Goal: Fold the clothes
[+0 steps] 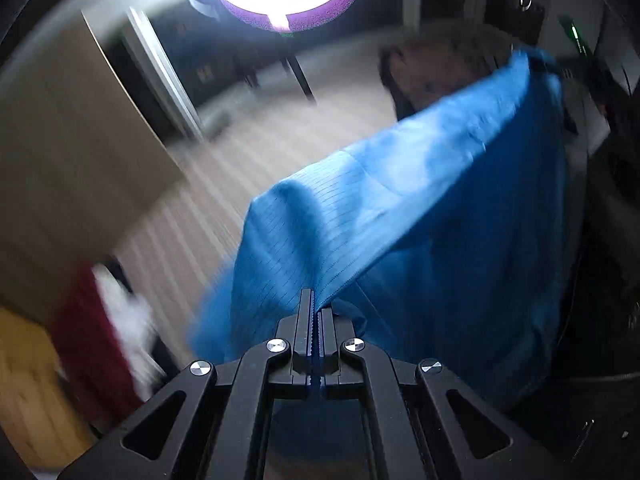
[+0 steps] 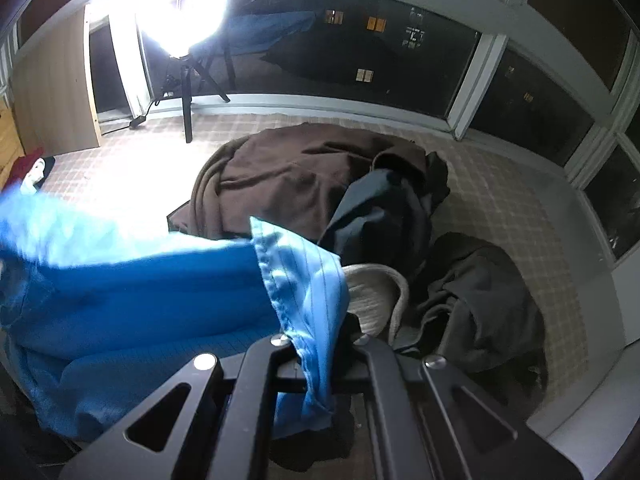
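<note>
A blue garment with thin dark stripes (image 1: 420, 208) hangs in the air, stretched between my two grippers. My left gripper (image 1: 316, 304) is shut on one edge of it; the cloth spreads up and to the right from the fingers. In the right wrist view the same blue garment (image 2: 140, 292) runs off to the left. My right gripper (image 2: 320, 344) is shut on its hemmed edge, and the cloth drapes over the fingers and hides the tips.
A pile of clothes lies on the tiled floor: a brown garment (image 2: 296, 176), a dark navy one (image 2: 384, 216), a cream one (image 2: 376, 292) and a dark grey one (image 2: 480, 300). A bright lamp on a tripod (image 2: 186, 88) stands by the window. A red and white item (image 1: 104, 328) lies at left.
</note>
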`<action>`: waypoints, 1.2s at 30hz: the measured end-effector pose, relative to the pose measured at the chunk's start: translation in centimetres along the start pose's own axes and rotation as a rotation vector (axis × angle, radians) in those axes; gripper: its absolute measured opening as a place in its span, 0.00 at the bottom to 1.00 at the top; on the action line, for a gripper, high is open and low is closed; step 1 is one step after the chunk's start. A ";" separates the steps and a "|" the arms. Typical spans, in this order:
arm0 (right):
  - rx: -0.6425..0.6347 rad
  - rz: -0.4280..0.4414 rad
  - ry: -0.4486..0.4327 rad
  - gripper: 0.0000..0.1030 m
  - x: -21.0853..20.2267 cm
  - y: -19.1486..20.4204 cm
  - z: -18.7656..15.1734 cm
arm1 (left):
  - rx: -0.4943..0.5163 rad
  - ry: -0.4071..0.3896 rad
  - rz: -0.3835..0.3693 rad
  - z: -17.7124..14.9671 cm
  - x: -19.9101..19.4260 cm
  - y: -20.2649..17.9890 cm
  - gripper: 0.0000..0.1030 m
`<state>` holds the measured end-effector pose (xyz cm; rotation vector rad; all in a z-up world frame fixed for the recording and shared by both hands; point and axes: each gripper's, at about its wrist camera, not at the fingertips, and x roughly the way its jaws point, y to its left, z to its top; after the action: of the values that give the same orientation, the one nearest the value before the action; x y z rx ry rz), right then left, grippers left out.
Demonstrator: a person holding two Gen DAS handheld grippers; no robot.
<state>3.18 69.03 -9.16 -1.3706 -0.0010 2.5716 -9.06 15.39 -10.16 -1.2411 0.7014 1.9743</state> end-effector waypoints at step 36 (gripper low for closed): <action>-0.026 -0.003 0.037 0.02 1.4 1.6 1.3 | -0.252 -0.028 -0.061 -5.6 4.4 0.1 0.01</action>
<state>1.04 67.84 -9.81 -1.4264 -0.0306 2.5524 -7.51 12.36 -16.43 -1.3610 0.4044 2.0712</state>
